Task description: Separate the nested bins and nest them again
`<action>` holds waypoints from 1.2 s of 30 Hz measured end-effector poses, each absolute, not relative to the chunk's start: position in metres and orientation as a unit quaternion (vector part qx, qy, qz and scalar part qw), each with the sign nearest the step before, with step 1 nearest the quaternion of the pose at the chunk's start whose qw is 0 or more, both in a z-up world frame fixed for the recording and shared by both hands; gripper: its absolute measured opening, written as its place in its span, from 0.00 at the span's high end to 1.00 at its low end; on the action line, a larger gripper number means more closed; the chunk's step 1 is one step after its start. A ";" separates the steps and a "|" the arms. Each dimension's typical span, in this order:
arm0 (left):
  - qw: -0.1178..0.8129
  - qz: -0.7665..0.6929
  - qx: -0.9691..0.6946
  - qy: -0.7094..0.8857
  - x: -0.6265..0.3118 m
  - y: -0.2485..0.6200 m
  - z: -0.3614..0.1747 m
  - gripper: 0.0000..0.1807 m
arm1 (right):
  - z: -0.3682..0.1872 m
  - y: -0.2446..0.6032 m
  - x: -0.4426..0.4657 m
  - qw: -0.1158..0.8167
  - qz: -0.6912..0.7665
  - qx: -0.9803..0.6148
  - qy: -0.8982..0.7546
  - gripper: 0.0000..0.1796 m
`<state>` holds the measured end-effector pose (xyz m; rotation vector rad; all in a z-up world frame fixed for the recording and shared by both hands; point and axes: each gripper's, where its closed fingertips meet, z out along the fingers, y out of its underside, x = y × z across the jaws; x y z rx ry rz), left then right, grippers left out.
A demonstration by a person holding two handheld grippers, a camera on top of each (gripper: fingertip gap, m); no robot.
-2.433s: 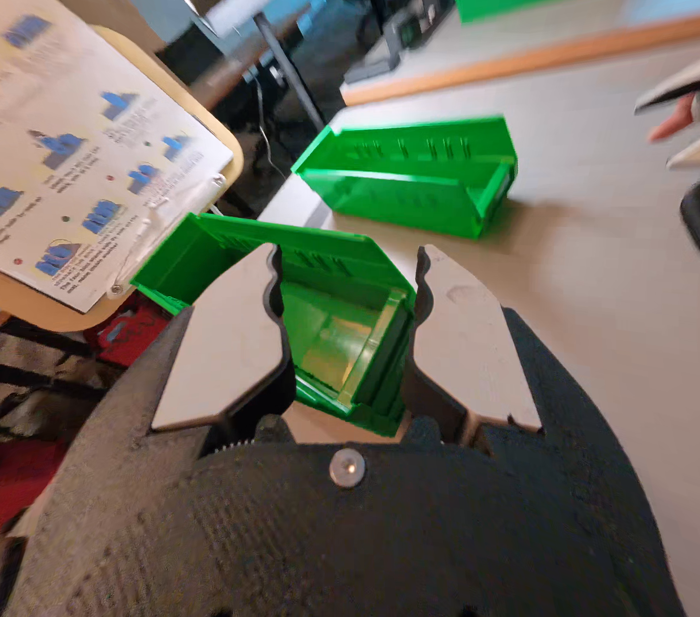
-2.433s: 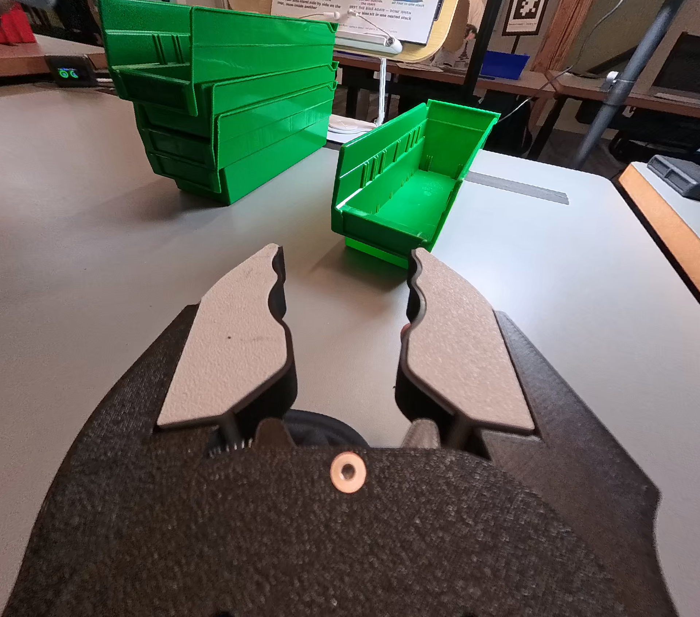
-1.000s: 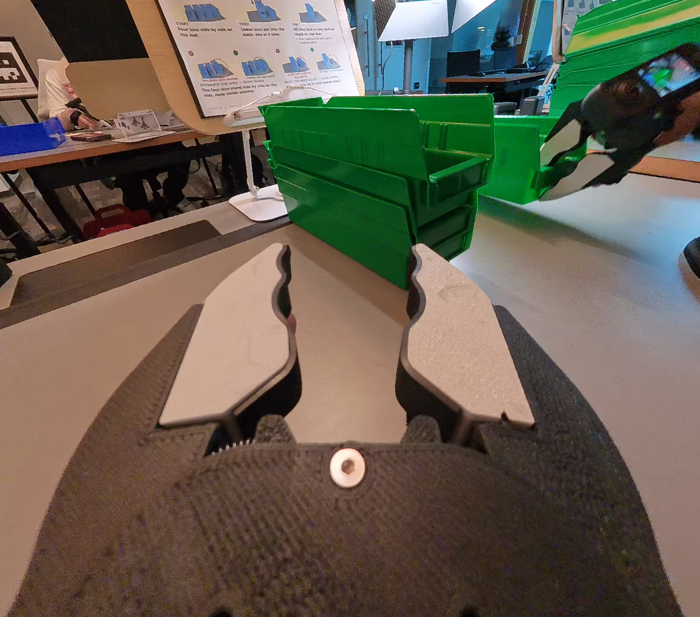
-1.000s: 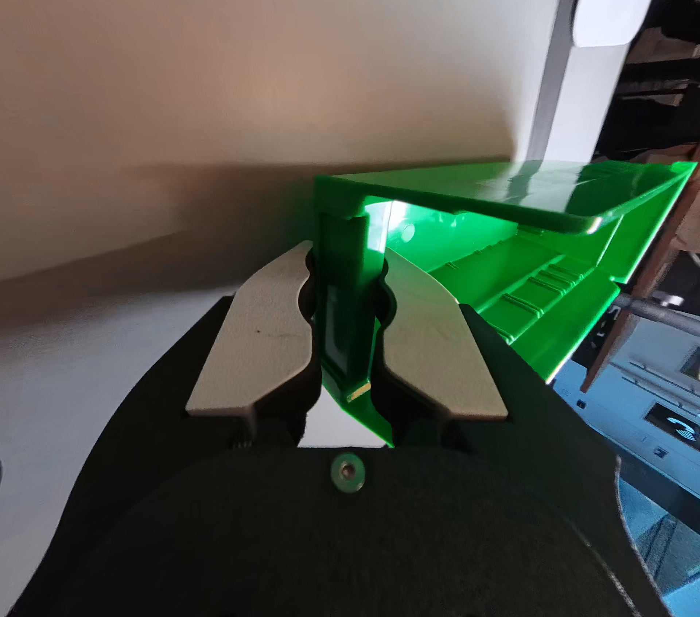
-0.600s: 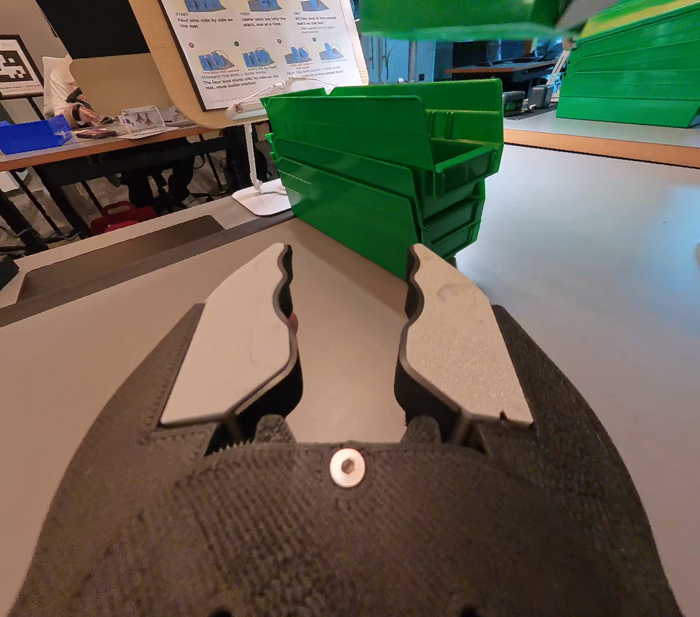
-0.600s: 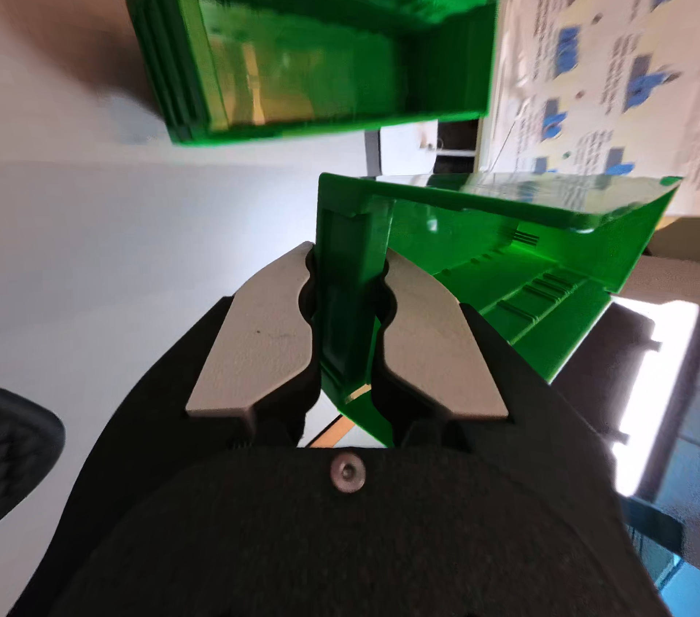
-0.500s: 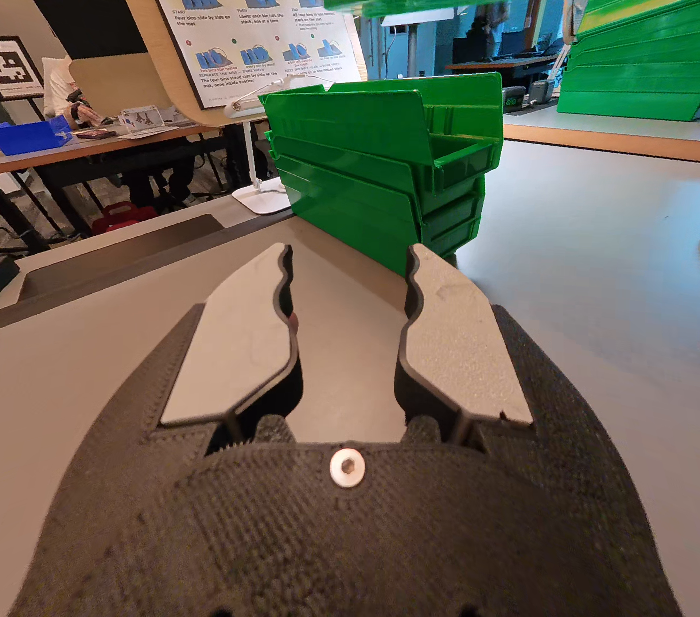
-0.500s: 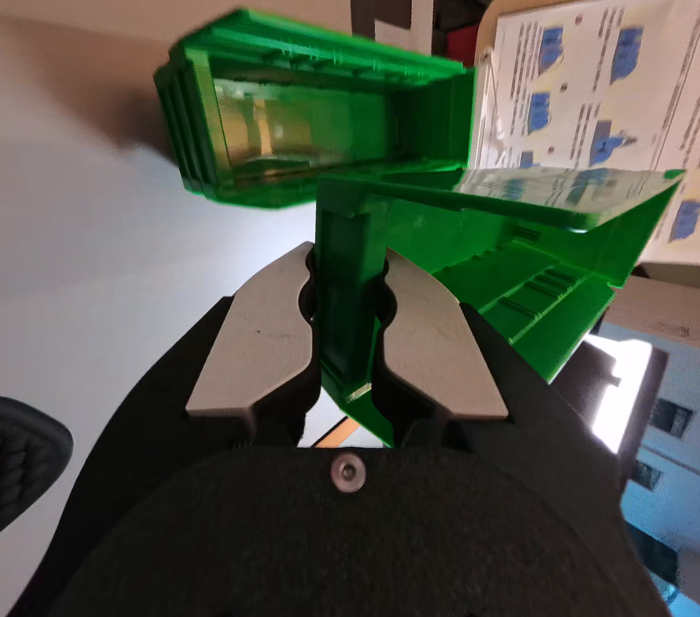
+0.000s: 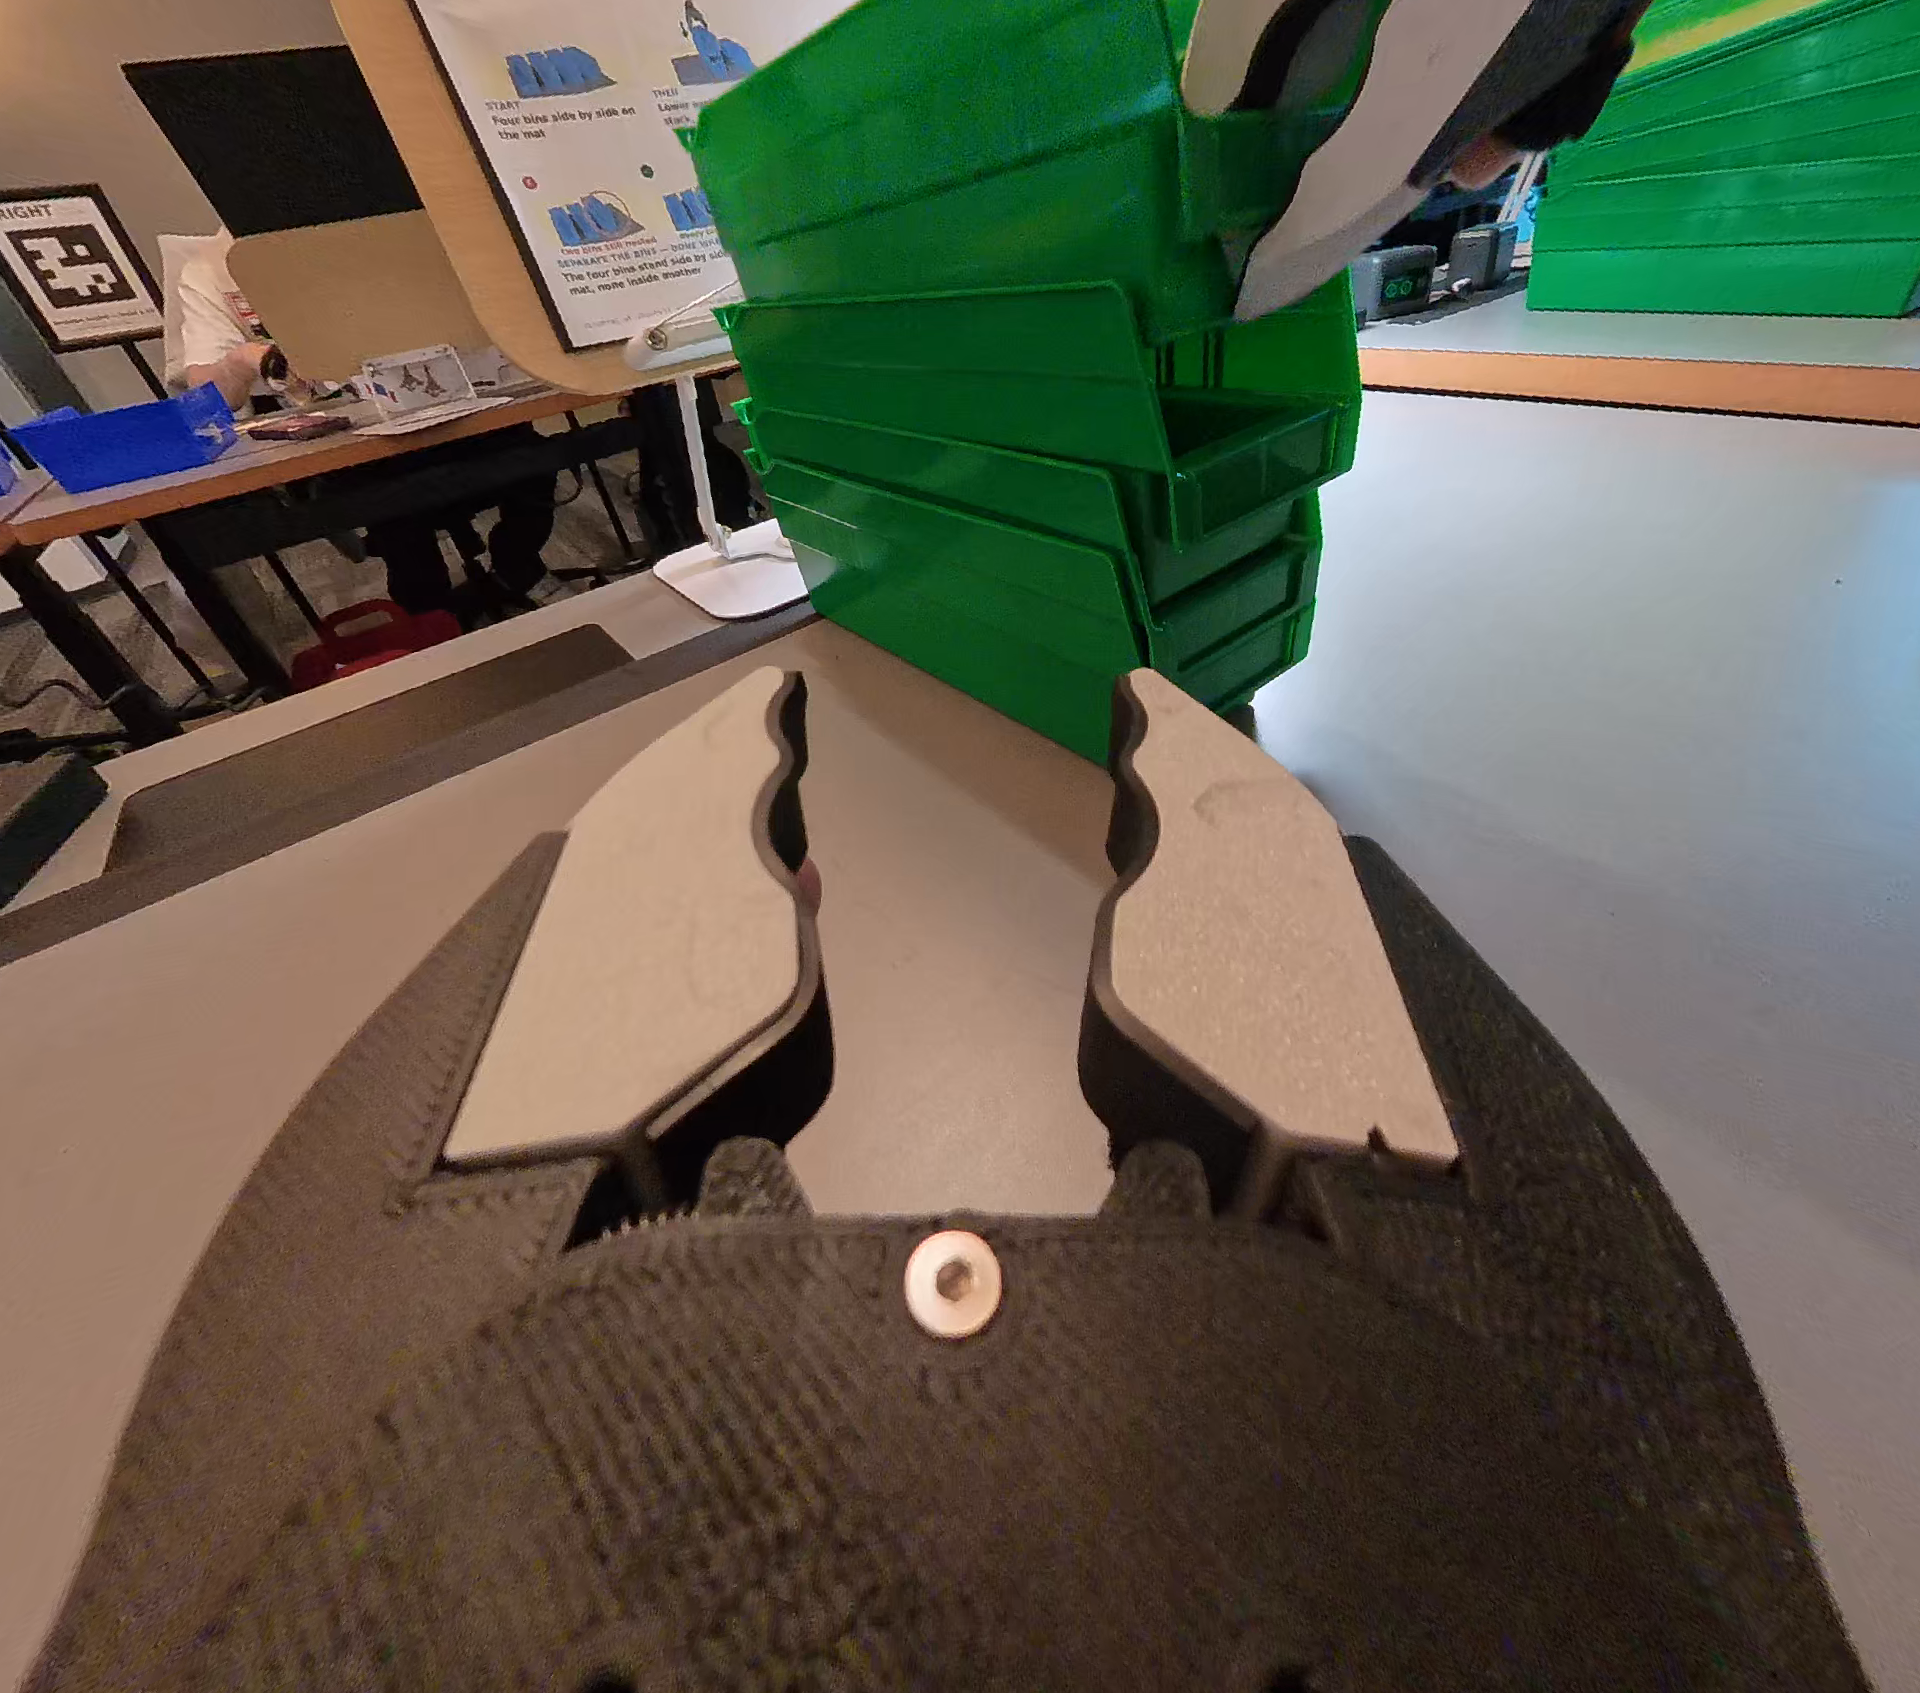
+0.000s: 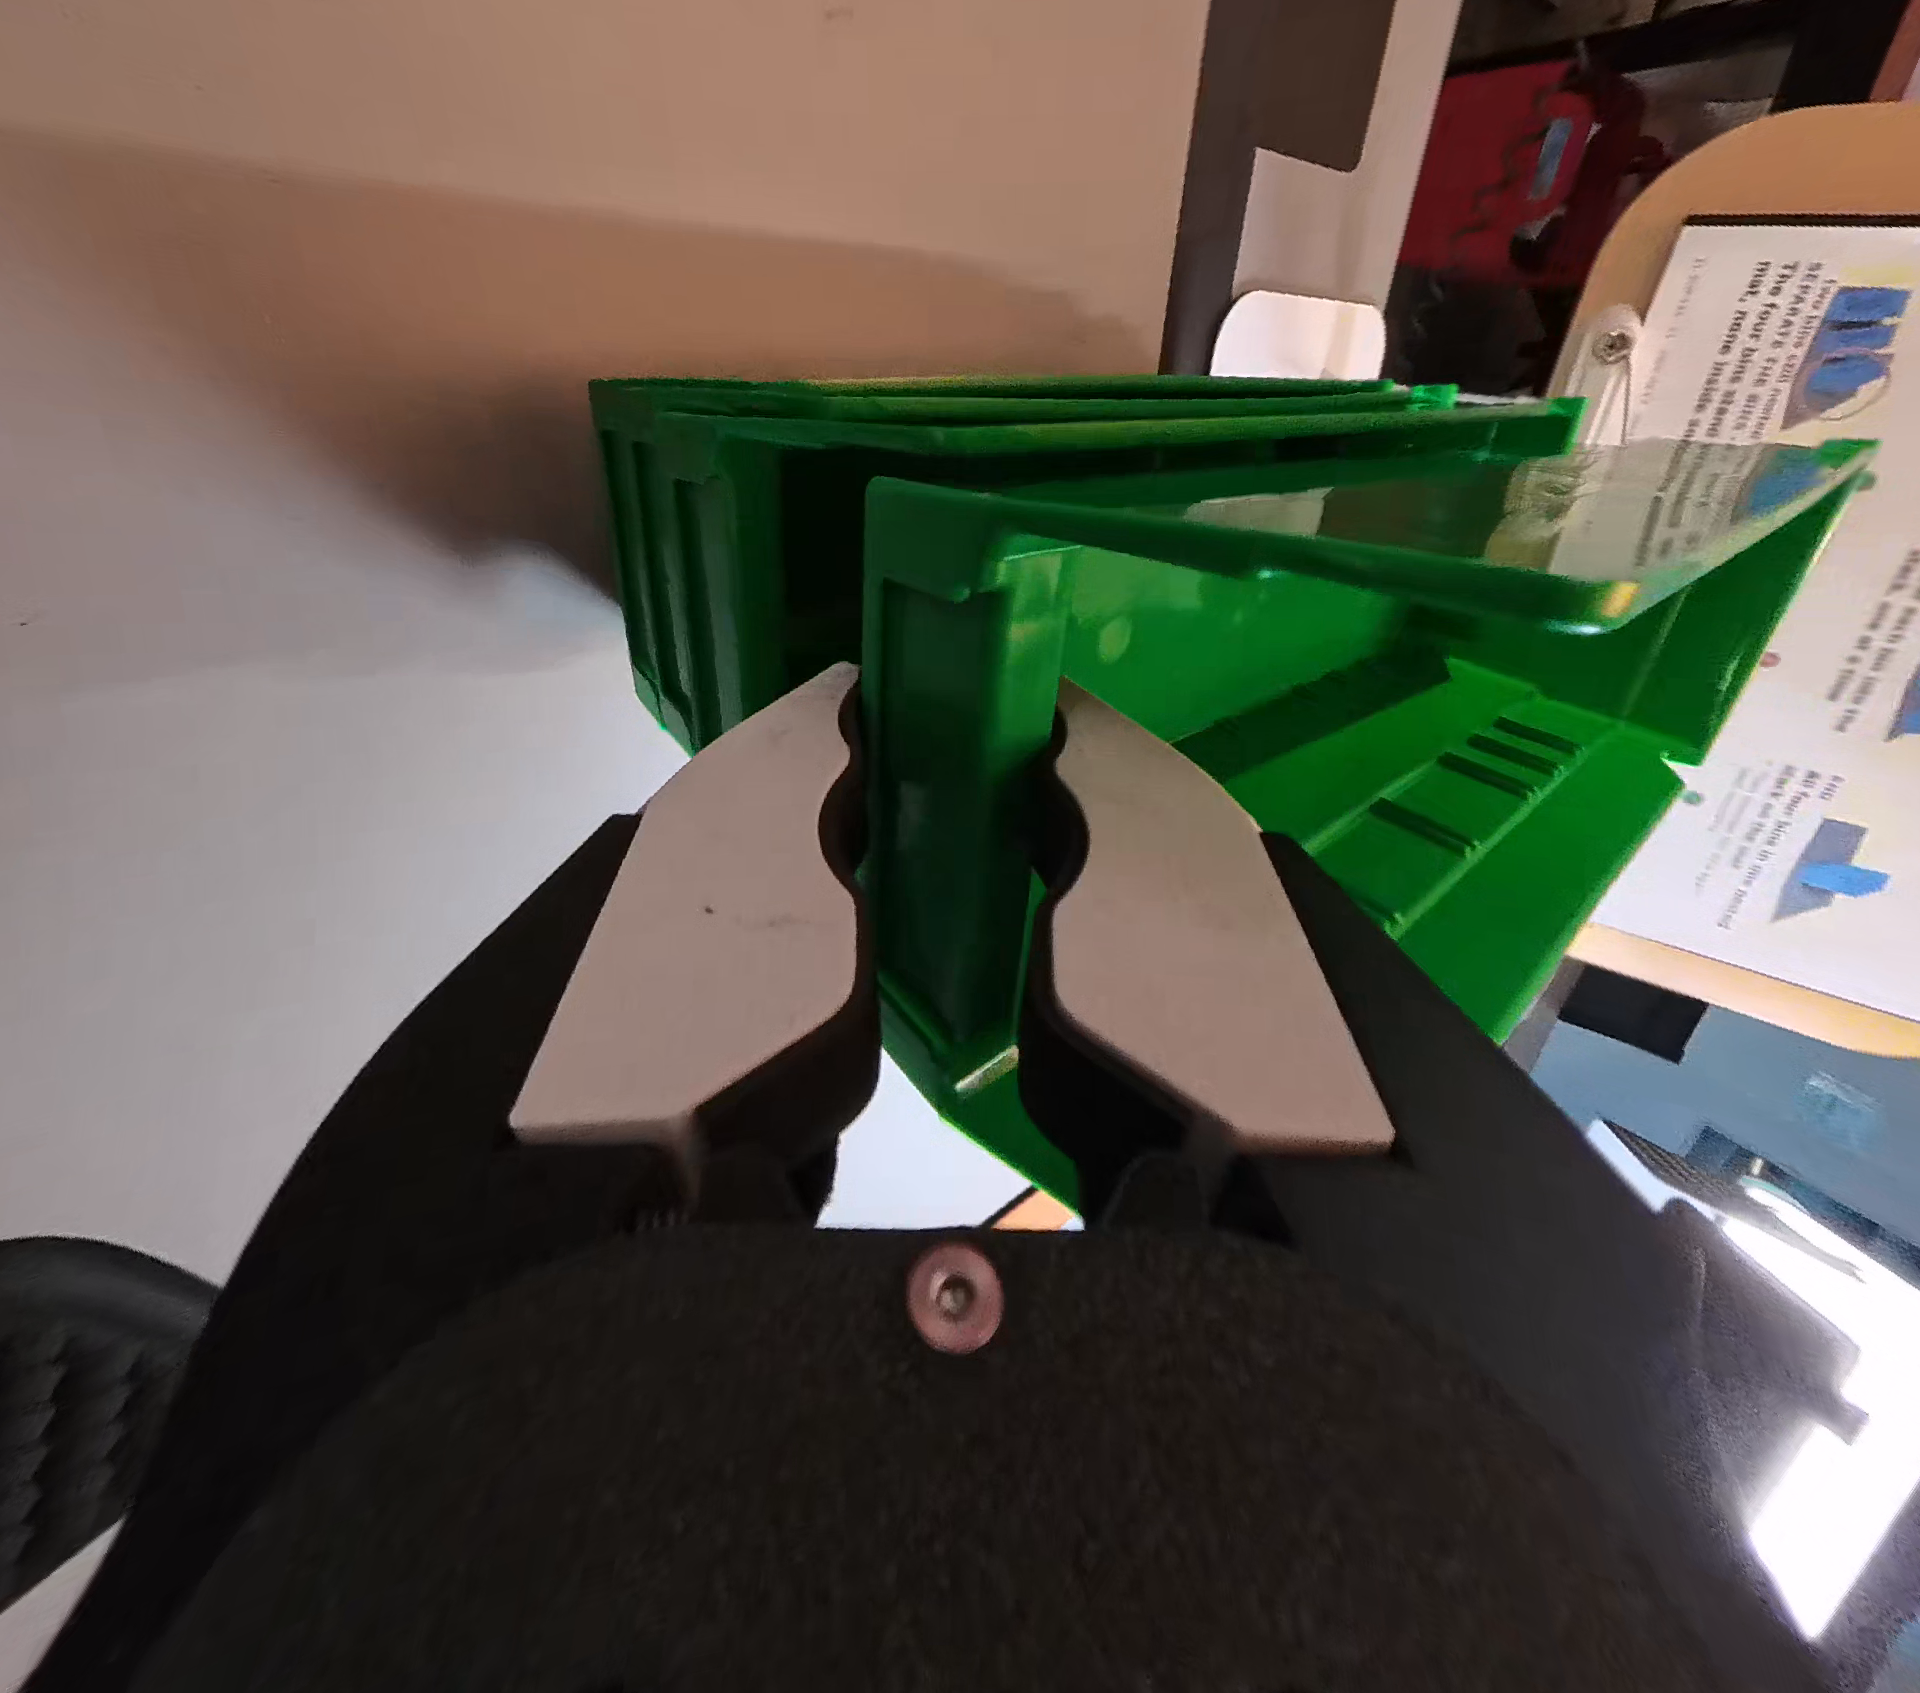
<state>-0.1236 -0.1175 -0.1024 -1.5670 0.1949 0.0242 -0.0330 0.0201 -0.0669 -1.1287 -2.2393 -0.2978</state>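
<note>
Right hand-held gripper (image 10: pixel 951 822) clamped on tilted green bin (image 10: pixel 1351 708).

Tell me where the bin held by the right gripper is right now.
In the left wrist view, the held bin hangs tilted at upper centre, just above the nested stack, pinched at its front lip by the right gripper.

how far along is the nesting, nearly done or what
Nearly done. Three bins already sit nested in the stack on the table. The right gripper is clamped on the fourth bin, tilted over the stack and only partly in. Left: seat it and release. The left gripper is open and empty.
</note>
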 end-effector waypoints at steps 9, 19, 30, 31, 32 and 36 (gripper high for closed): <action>0.703 0.014 -0.705 0.089 -0.123 -0.118 -0.103 0.69 | -0.097 0.024 -0.034 0.296 -0.117 -0.419 -0.850 0.84; 0.701 0.012 -0.707 0.091 -0.122 -0.117 -0.105 0.70 | -0.090 0.027 -0.036 0.327 -0.116 -0.407 -0.845 0.77; 0.704 0.011 -0.705 0.081 -0.126 -0.118 -0.102 0.70 | 0.008 -0.010 0.010 0.498 0.183 -0.472 -0.705 0.74; 0.704 0.010 -0.706 0.080 -0.126 -0.118 -0.103 0.70 | 0.010 -0.010 0.022 0.511 0.207 -0.479 -0.683 0.74; 0.704 0.009 -0.706 0.078 -0.126 -0.117 -0.103 0.70 | 0.010 -0.009 0.035 0.523 0.227 -0.488 -0.661 0.73; 0.703 0.013 -0.707 0.075 -0.127 -0.116 -0.104 0.69 | -0.009 0.002 0.087 0.556 0.282 -0.529 -0.576 0.71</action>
